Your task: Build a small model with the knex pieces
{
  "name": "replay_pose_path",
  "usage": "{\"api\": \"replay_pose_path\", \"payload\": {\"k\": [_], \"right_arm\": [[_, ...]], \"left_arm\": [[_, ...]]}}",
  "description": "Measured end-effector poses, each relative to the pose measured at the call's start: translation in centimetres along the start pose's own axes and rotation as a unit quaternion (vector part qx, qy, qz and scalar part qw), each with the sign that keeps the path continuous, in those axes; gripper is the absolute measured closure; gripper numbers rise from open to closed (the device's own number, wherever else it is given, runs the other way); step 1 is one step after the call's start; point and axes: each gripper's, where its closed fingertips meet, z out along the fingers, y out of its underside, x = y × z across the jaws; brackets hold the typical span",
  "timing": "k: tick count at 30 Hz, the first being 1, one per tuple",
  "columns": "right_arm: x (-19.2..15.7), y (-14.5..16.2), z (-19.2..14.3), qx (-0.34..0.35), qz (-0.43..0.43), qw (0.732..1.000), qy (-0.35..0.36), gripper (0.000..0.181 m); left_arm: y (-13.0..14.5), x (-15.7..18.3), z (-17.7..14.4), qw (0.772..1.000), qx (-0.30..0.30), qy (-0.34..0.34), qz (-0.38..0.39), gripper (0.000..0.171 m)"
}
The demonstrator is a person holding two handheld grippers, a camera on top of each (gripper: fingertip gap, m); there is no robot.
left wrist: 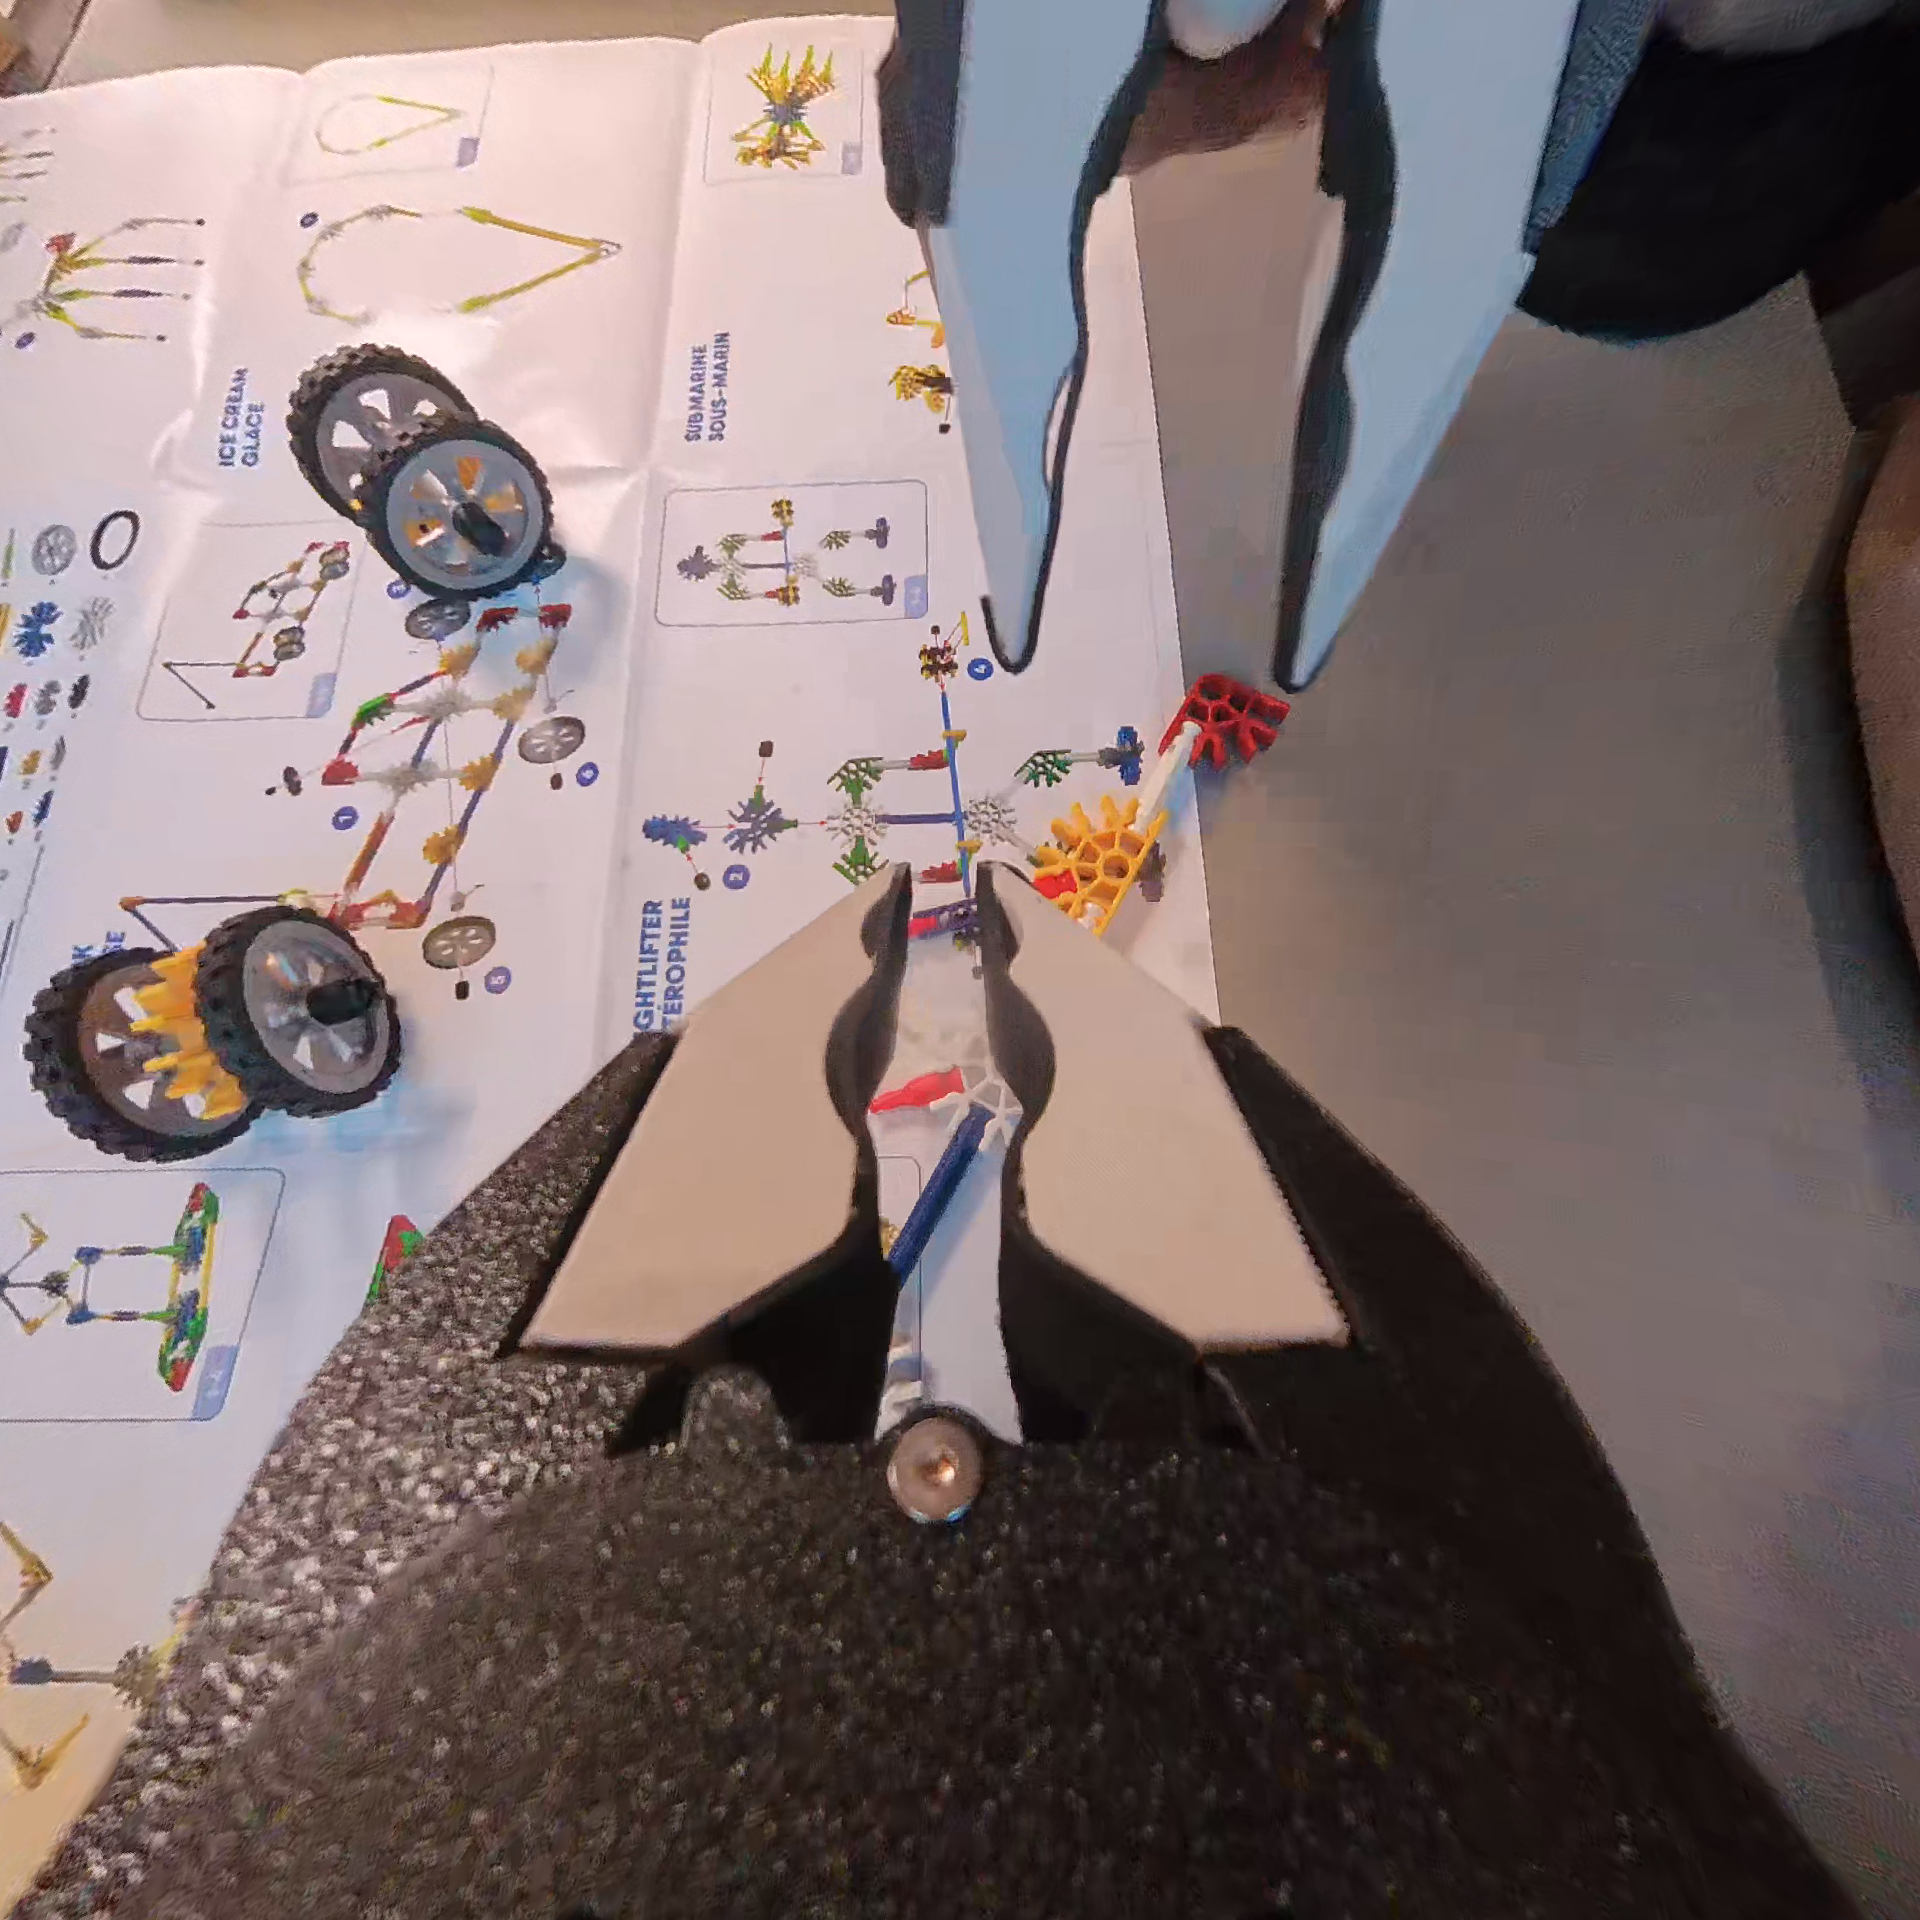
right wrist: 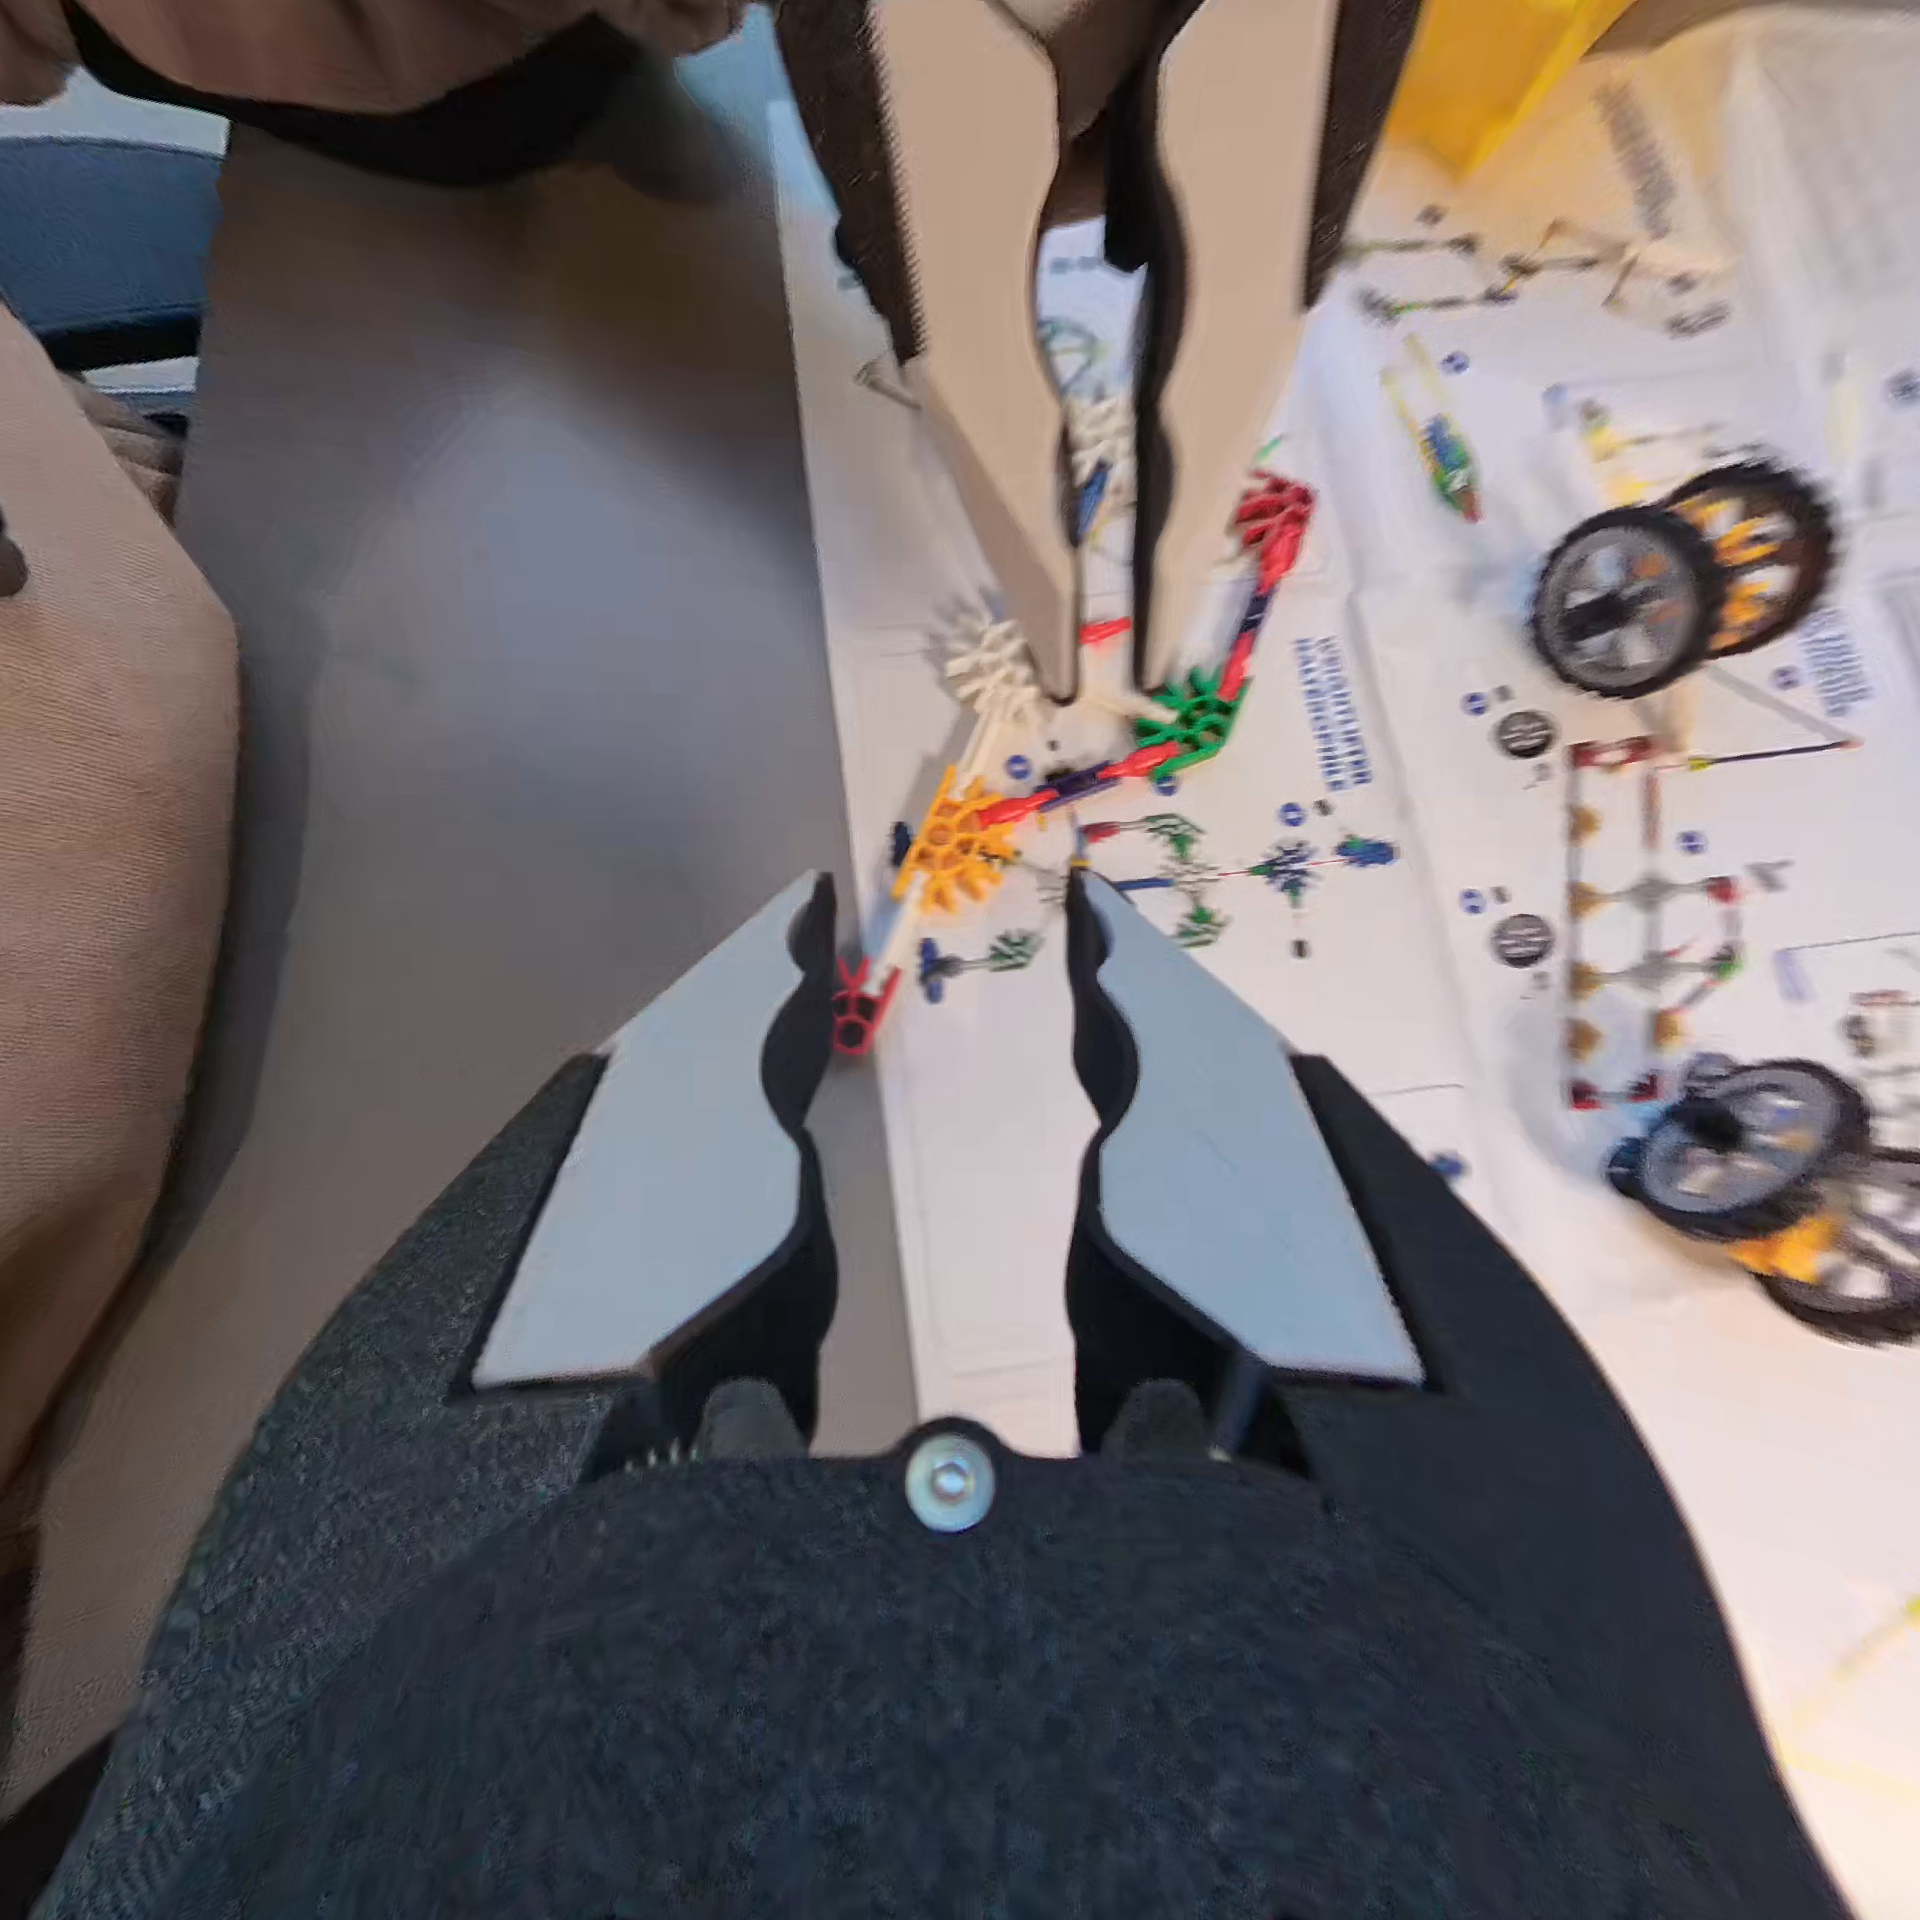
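Observation:
A rod-and-connector toy assembly lies at the edge of a printed instruction sheet (left wrist: pixel 644 343). It has a yellow connector (left wrist: pixel 1101 852), a red connector (left wrist: pixel 1231 717) on a white rod, and a white snowflake connector (left wrist: pixel 987 1096) with red and blue rods. My left gripper (left wrist: pixel 942 875) is nearly shut, its tips pinching a purple piece of the assembly. In the right wrist view the left gripper (right wrist: pixel 1103 686) comes down between the white connector (right wrist: pixel 987 660) and a green connector (right wrist: pixel 1184 717). My right gripper (right wrist: pixel 948 883) is open and empty, its left finger beside the red connector (right wrist: pixel 857 1003). It also shows in the left wrist view (left wrist: pixel 1151 670).
Two pairs of black-tyred wheels on axles lie on the sheet (right wrist: pixel 1455 1455), one pair farther off (left wrist: pixel 416 478) and one nearer (left wrist: pixel 208 1029). They also show in the right wrist view (right wrist: pixel 1673 582) (right wrist: pixel 1787 1174). Bare grey tabletop (left wrist: pixel 1507 935) lies beside the sheet. A yellow object (right wrist: pixel 1496 62) is at the far edge. One gripper's finger ends stand about 5 centimetres off the other's. The yellow connector (left wrist: pixel 1101 852) is about equally far from each gripper, around 5 centimetres.

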Motion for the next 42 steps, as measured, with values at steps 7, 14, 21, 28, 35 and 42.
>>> {"api": "replay_pose_path", "payload": {"k": [7,14,21,28,35,42], "right_arm": [[-1.7,2.9,3.1,-0.075,0.012,0.997,-0.017,0.175],[-0.1,1.9,2.0,-0.03,-0.044,0.999,0.011,0.179],[1.1,-0.7,-0.2,0.056,-0.074,0.994,0.054,0.181],[1.6,1.8,0.2,0.016,-0.021,0.999,0.029,0.17],[0.5,4.7,1.6,-0.048,0.031,0.998,-0.019,0.159],[2.0,3.8,0.7,-0.002,0.044,0.999,0.011,0.158]], "left_arm": [[0.2,-0.7,-0.3,0.999,0.029,0.01,-0.038,0.15],[0.1,1.5,0.0,0.997,0.031,0.064,-0.027,0.132],[0.0,2.1,1.0,0.998,0.016,0.052,0.012,0.13],[2.6,1.1,2.5,0.997,-0.07,-0.003,0.044,0.142],[3.0,1.2,2.4,0.995,-0.087,0.004,0.047,0.166],[1.0,0.0,1.0,0.997,-0.033,-0.031,0.061,0.167]]}}
